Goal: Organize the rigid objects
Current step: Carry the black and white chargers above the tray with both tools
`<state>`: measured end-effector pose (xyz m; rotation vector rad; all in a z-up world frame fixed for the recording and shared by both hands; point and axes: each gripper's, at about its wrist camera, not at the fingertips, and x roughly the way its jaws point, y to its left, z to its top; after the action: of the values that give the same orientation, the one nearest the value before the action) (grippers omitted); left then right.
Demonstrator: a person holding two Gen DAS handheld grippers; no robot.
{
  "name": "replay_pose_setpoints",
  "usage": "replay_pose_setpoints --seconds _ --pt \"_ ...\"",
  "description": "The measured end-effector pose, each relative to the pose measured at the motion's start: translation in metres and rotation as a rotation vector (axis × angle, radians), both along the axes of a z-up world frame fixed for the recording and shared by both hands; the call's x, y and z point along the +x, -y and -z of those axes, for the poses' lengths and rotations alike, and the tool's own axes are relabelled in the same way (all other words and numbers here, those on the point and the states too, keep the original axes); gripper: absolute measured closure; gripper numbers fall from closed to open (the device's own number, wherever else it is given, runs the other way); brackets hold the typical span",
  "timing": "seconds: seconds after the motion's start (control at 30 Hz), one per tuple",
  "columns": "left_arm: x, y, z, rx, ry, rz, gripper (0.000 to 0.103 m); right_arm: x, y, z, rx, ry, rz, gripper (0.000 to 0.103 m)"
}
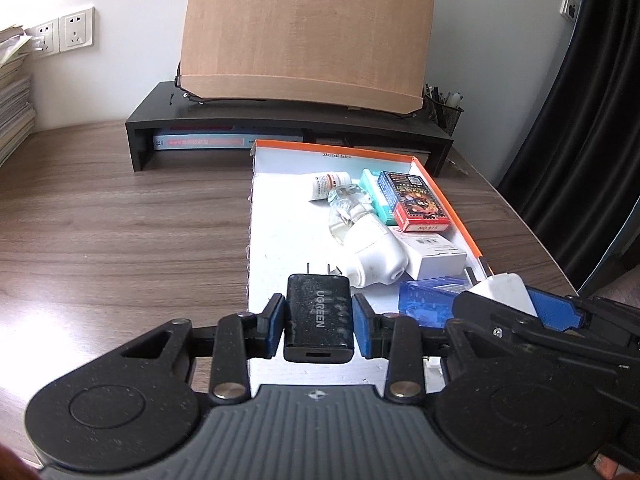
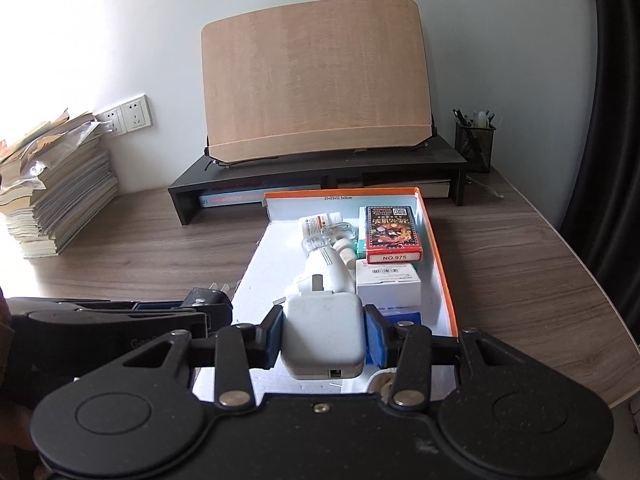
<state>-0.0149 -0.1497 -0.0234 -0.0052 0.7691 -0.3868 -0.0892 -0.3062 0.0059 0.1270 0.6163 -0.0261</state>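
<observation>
Wood-grain desk [image 1: 120, 220] fills both views, with an orange-rimmed box [image 2: 438, 264] at centre already holding a card deck [image 2: 394, 232] and bottles. Both grippers arrive loaded: the left gripper [image 1: 320, 322] is clamped on a black charger [image 1: 320, 316] low in its frame, over the box's near left edge; the right gripper [image 2: 324, 334] squeezes a white charger [image 2: 322, 332] above the box's near end. Both tilt forward and downward, side by side. Placing looks next: lower each into free floor, then release.
</observation>
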Motion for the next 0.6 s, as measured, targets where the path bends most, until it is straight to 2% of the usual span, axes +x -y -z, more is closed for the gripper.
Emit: replay_pose_setpoints --seconds 0.6 --pt "0.0012 -0.0030 0.0032 0.006 -0.008 -0.019 0.067 0.0042 -0.0056 0.0033 -0.032 -0.006 -0.027 0.051"
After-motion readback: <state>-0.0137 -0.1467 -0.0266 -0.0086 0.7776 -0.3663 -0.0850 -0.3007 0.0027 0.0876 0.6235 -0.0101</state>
